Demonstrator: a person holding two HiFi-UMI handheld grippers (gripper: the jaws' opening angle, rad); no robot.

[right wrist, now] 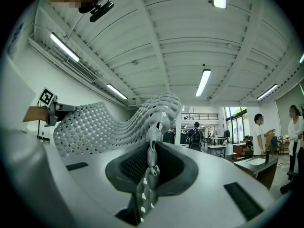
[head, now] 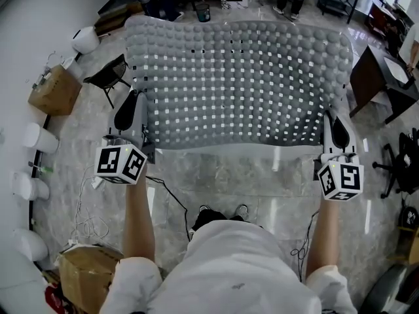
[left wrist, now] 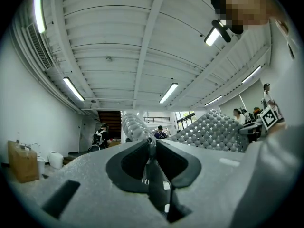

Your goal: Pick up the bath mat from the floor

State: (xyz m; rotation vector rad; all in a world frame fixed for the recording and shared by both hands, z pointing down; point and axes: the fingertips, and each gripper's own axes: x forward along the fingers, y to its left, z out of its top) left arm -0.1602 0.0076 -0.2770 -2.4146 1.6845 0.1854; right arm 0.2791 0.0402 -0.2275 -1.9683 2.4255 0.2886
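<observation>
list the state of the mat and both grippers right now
bath mat: held up off the floor, spread out wide between the two grippers, surface wavy
left gripper: shut on the bath mat's near edge
right gripper: shut on the bath mat's near edge

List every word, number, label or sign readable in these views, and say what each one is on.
No readable words or numbers in any view.
Marker cube of the left gripper: black-and-white square patterns, no letters.
Marker cube of the right gripper: the same, patterns only.
Cardboard box: any print is too small to read.
Bath mat: no label visible.
</observation>
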